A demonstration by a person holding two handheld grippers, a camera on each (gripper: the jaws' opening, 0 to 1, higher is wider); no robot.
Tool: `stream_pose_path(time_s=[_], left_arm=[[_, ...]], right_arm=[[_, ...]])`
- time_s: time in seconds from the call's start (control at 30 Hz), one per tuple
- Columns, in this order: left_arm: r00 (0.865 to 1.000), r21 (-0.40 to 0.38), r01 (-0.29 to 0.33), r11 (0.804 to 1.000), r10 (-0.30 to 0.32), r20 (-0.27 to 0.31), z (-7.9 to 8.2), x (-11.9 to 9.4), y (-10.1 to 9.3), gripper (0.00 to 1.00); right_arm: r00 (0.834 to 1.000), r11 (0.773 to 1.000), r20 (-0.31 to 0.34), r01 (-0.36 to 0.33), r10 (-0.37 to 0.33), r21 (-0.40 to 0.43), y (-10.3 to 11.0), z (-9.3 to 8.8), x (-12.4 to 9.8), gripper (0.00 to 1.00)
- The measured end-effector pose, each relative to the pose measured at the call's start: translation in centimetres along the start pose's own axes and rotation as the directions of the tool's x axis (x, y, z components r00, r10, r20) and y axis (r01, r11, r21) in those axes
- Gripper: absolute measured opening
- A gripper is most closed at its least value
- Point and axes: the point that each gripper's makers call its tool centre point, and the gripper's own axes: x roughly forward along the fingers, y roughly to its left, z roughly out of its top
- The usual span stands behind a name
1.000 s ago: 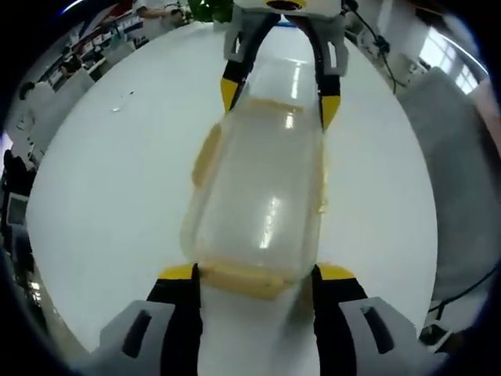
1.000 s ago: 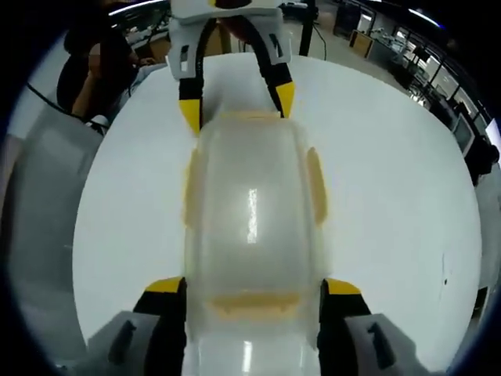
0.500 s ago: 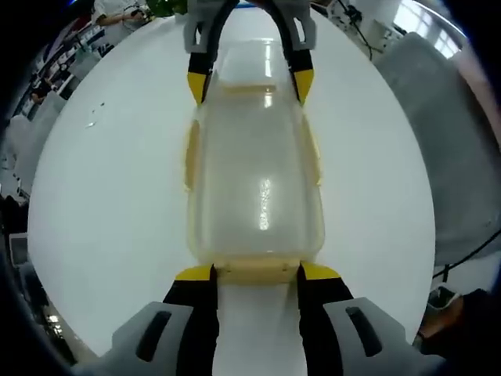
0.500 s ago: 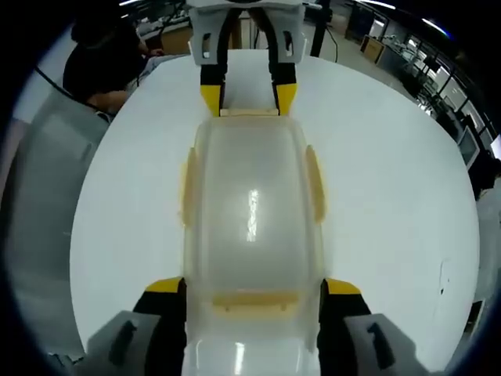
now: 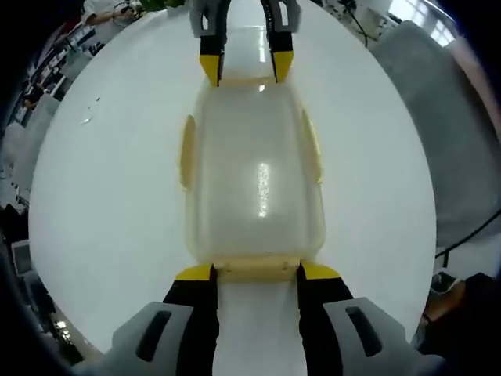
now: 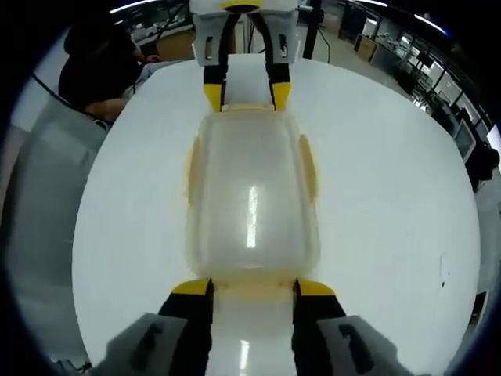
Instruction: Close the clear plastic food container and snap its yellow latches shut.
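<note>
The clear plastic container (image 5: 254,180) lies lengthwise on the white table (image 5: 102,196) with its lid on. Yellow side latches (image 5: 186,150) lie along its long edges. My left gripper (image 5: 257,274) sits at the near end, its jaws narrowed so the yellow tips touch both sides of the end latch (image 5: 254,269). In the right gripper view the same container (image 6: 250,200) runs away from my right gripper (image 6: 253,288), whose jaws hug the near end latch (image 6: 252,293). Each gripper appears at the far end in the other's view: the right gripper (image 5: 245,69) and the left gripper (image 6: 246,95).
A grey chair (image 5: 442,125) stands past the table's edge in the left gripper view, another grey chair (image 6: 39,211) in the right gripper view. A person in dark clothes (image 6: 102,66) sits beyond the table. Desks and equipment line the room behind.
My right gripper's jaws have drawn in from wide either side of the container to the width of the end latch. The left jaws drew in earlier and have held since.
</note>
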Motion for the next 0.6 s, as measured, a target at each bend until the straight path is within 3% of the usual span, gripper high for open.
stream_pose_path(time_s=[0.33, 0.4, 0.6], left_arm=[[0.999, -0.057, -0.026, 0.998, 0.023, -0.047, 0.22, 0.23, 0.0, 0.38], [0.998, -0.065, -0.027, 0.998, 0.023, -0.065, 0.22, 0.26, -0.04, 0.38], [0.998, -0.084, -0.01, 0.996, 0.005, -0.065, 0.17, -0.24, -0.36, 0.37]], right_arm=[[0.999, 1.0, -0.031, 0.013, -0.013, -0.014, 0.14, 0.16, 0.16, 0.41], [0.999, 0.999, -0.035, 0.002, -0.004, -0.049, 0.4, 0.17, 0.14, 0.38], [0.999, 1.0, -0.045, -0.03, 0.03, -0.002, 0.85, 0.25, -0.31, 0.37]])
